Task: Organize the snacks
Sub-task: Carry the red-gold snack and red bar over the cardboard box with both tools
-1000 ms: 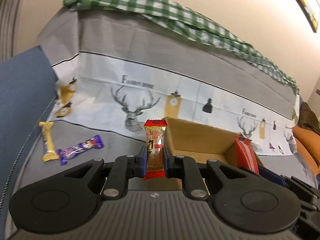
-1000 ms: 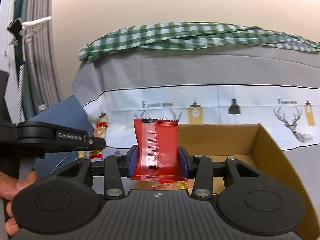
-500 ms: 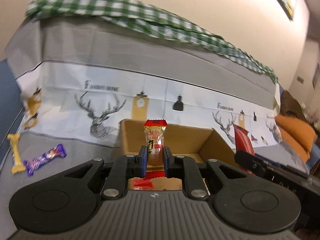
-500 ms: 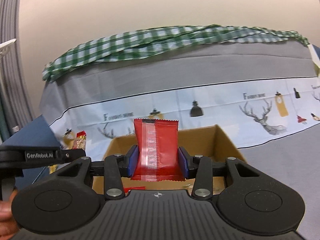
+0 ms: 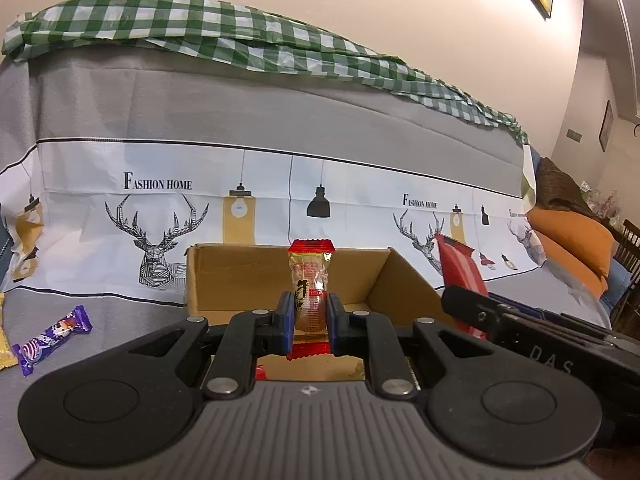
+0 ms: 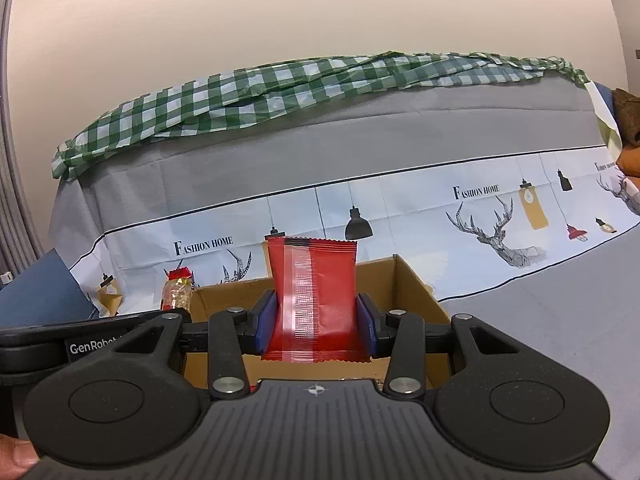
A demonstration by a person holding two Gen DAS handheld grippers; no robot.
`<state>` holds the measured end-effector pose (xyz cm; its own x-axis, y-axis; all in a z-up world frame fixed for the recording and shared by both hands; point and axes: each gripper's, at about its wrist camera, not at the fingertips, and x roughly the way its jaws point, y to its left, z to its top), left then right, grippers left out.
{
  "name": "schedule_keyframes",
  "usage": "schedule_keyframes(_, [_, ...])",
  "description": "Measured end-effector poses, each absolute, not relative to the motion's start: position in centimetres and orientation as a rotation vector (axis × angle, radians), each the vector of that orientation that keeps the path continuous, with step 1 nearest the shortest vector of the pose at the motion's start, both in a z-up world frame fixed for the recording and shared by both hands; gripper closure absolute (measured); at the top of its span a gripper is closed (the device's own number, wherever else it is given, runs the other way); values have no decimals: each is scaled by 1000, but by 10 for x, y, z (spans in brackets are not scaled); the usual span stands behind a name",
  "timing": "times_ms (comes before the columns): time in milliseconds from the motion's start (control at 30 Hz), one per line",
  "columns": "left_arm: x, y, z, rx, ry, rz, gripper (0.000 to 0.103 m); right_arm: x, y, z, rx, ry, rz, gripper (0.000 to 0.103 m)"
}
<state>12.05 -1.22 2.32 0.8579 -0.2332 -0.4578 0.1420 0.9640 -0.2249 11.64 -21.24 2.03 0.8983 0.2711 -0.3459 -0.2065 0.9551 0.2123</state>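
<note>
1. While the box (image 5: 280, 276) sits below, the left gripper (image 5: 307, 322) pinches a gold candy (image 5: 310, 280) upright between its pads.
2. Right gripper (image 6: 316, 322) clamps a red packet (image 6: 314, 296), upright above the box too.

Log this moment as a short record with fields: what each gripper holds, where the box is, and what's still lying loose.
left gripper: shut on gold candy, upright
right gripper: shut on red packet, upright
box: open cardboard, just ahead of both grippers, on the grey cover
box contents: something red near the bottom, mostly hidden
loose snacks: purple bar and a yellow wrapper left of the box
backdrop: deer-print cloth, green checked cloth on top
</note>
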Motion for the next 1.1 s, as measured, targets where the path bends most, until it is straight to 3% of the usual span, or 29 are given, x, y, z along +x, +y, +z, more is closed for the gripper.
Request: schedule_keyframes(1100, [123,-20,23,-201,503,-207,86,117,-208,17,160,392,257,59])
